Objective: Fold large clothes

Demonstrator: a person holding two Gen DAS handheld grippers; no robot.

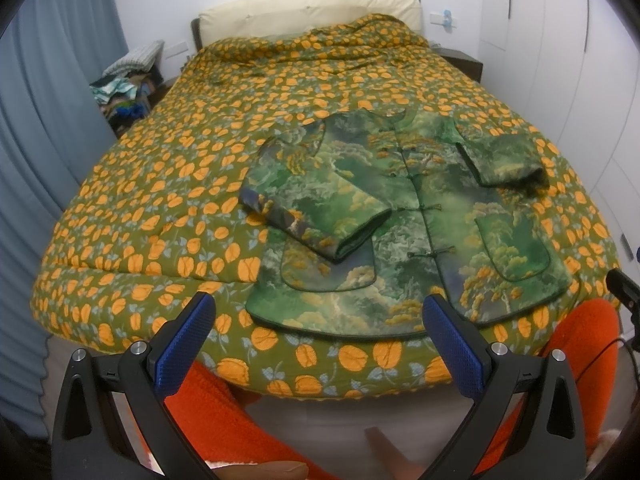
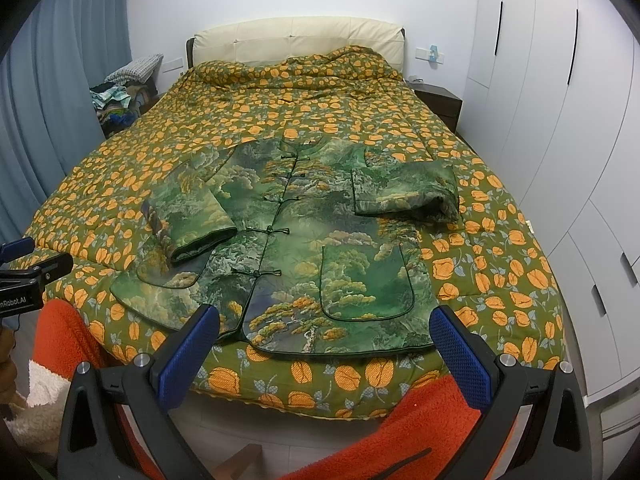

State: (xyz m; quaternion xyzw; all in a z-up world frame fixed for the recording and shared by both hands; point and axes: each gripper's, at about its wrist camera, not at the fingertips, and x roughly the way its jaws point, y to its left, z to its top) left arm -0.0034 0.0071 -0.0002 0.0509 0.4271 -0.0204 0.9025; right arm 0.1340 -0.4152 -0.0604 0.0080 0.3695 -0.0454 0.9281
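Observation:
A green landscape-print jacket (image 1: 416, 216) (image 2: 296, 240) with knot buttons lies face up near the foot of the bed. Both of its sleeves are folded inward across the front: the left sleeve (image 1: 316, 208) (image 2: 188, 220) and the right sleeve (image 1: 504, 156) (image 2: 404, 192). My left gripper (image 1: 318, 312) hovers open above the bed's foot edge, just short of the jacket's hem, nothing between its blue pads. My right gripper (image 2: 324, 324) is open too, over the hem on the jacket's right half. Neither touches the cloth.
An orange-flowered quilt (image 1: 168, 184) (image 2: 500, 264) covers the bed, bunched at the cream headboard (image 2: 296, 36). Orange fleece-clad legs (image 1: 224, 412) (image 2: 420, 420) stand at the bed's foot. White wardrobes (image 2: 560, 120) line the right, blue curtains (image 1: 44, 128) the left, beside a cluttered nightstand (image 2: 120, 100).

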